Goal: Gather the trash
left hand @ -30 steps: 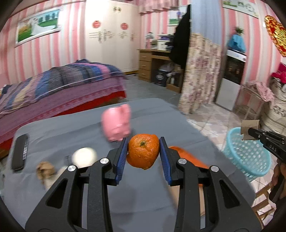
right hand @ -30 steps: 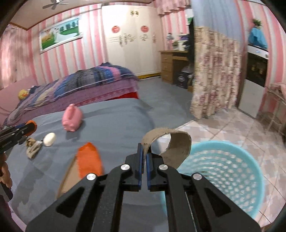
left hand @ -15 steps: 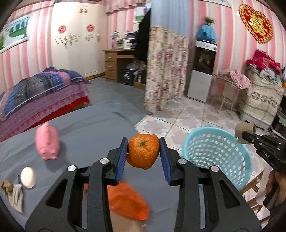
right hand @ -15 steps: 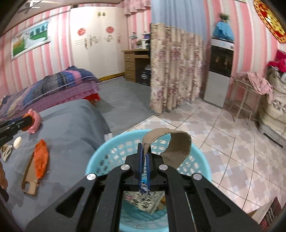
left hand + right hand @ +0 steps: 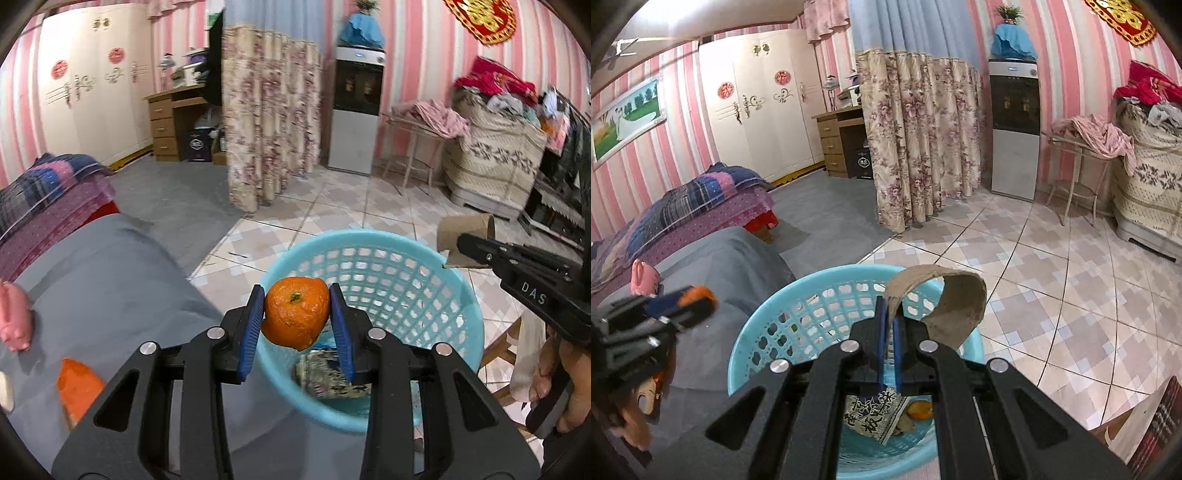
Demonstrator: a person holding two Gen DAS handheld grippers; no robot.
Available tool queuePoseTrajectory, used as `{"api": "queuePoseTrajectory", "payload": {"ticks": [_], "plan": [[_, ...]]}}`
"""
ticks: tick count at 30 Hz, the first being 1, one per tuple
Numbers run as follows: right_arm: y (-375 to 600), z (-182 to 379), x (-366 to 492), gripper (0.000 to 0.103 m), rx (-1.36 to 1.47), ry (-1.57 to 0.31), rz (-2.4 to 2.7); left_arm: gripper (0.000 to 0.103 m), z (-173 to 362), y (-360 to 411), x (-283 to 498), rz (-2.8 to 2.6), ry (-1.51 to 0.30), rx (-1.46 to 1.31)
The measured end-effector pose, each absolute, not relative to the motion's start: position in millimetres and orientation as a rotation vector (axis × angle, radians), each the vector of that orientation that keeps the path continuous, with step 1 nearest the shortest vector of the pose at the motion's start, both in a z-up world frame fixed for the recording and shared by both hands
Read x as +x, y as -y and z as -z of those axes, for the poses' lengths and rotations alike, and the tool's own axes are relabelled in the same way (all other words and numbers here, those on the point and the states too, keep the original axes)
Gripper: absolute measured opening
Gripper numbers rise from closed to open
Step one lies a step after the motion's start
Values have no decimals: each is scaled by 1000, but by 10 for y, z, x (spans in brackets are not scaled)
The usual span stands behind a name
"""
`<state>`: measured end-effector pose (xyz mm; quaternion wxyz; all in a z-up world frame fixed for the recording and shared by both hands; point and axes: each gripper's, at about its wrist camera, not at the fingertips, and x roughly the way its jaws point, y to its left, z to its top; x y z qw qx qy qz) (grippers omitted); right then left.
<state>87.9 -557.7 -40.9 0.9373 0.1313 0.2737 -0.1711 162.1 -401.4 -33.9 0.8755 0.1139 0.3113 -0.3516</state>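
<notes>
Holding over blue mesh basket [image 5: 465, 306]: left gripper [image 5: 297, 317] clamping orange peel [image 5: 296, 313]; right gripper [image 5: 890, 325] pinching flattened cardboard tube [image 5: 955, 299]. Step: delivering trash. Next: both claws releasing squarely above the rim.

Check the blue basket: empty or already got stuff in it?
Not empty. The right wrist view shows a printed wrapper and an orange scrap on the bottom of the blue basket.

Orange peel [image 5: 296, 312] in left tongs [image 5: 297, 325] above blue basket [image 5: 469, 314]
</notes>
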Motion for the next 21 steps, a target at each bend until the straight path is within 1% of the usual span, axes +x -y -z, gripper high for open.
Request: {"api": "queuePoseTrajectory", "payload": {"ticks": [3,5,6,8,9,11,14,18,21], "plan": [[5633,422,870,4,278,-555,350,37,371,4141,1653,745,-652,241],[5671,443,855,4,281,-557,356,54,364,4206,1717,748,-652,238],[5686,444,846,4,284,-557,357,57,349,4205,1738,736,-641,238],[5714,455,837,4,290,-557,363,66,304,4113,1818,705,-624,235],[5692,451,844,4,289,-557,364,67,282,4083,1853,688,-620,227],[5683,449,858,4,288,-555,363,76,232,3999,1901,656,-612,210],[5618,452,910,4,276,-558,356,84,145,3759,1979,597,-596,179],[5518,457,995,4,253,-568,344,89,28,3433,2018,513,-568,160],[5408,465,1094,4,241,-572,336,95,-39,3240,2012,458,-549,151]]}}
